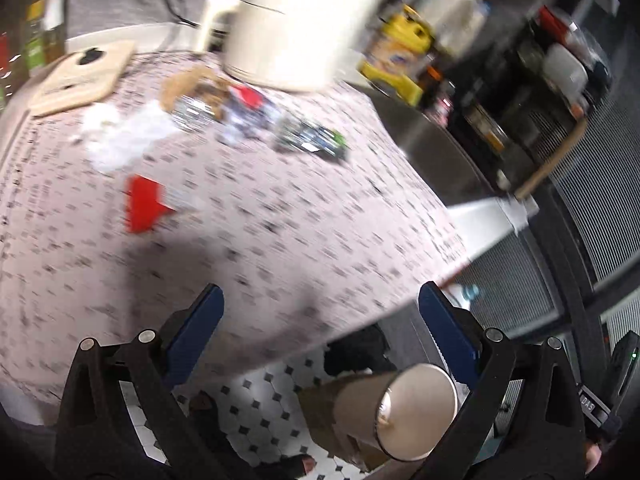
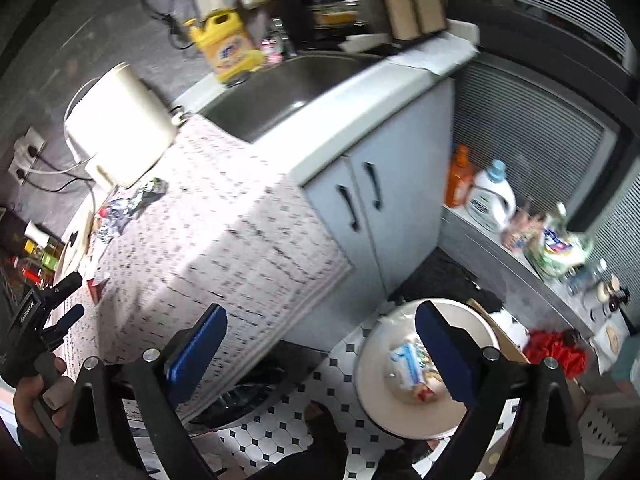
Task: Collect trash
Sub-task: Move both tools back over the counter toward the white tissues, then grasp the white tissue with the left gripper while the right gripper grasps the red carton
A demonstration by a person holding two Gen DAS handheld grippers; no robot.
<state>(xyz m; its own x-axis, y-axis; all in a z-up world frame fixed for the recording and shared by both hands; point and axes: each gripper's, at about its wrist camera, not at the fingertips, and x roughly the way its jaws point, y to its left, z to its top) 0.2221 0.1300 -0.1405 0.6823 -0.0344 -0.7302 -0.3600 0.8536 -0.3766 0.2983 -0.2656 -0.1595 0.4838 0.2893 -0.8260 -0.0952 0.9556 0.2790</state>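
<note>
Trash lies scattered on the patterned tablecloth (image 1: 280, 216): one red wrapper (image 1: 146, 204), one white crumpled tissue (image 1: 120, 140), one clear crushed bottle (image 1: 196, 110), one red-and-silver wrapper (image 1: 248, 110) and one green-and-dark wrapper (image 1: 312, 140). One round bin (image 2: 430, 368) on the tiled floor (image 2: 260, 444) holds more wrappers. Left gripper (image 1: 320, 328) and right gripper (image 2: 320, 344) both gape, grasping nothing. Labels are too blurred to read. One cream kettle (image 1: 304, 20), one yellow jug (image 2: 228, 50) and one steel sink (image 2: 288, 92) sit on the counter.

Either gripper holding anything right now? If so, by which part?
Nothing held. Left gripper has its jaws wide apart over the patterned tablecloth; right gripper is open too, above the round bin on the floor.
</note>
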